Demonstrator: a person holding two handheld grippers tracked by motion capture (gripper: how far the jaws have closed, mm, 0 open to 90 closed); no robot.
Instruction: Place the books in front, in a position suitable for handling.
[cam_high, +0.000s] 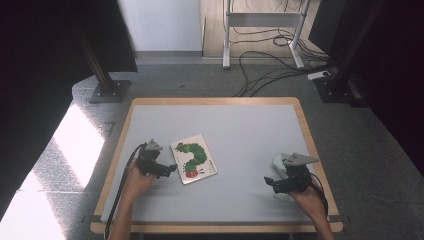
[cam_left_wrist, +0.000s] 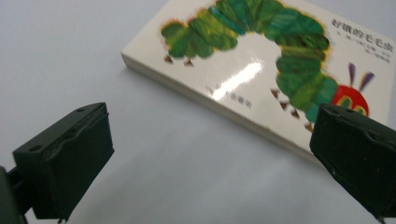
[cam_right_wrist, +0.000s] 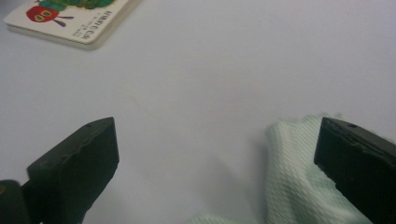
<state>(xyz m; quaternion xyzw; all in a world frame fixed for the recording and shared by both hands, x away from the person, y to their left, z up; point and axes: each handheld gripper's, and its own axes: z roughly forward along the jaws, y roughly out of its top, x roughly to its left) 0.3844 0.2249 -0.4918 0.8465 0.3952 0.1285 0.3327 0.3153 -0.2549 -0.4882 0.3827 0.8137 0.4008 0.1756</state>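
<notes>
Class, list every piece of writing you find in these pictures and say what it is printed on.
"好饿的毛毛虫": the title, on the cover of the caterpillar book, near its corner above the red head.
Two smaller lines under the title: too blurred to read.
A small line of print below the caterpillar's body: too blurred to read.
The pale green cloth bears no writing.

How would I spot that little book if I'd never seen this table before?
Start at the grey table with its wooden rim, then look to its left half, just beside the left tongs. The book lies flat there: white and glossy, with a green caterpillar with a red head, unlike the pale green cloth opposite.
</notes>
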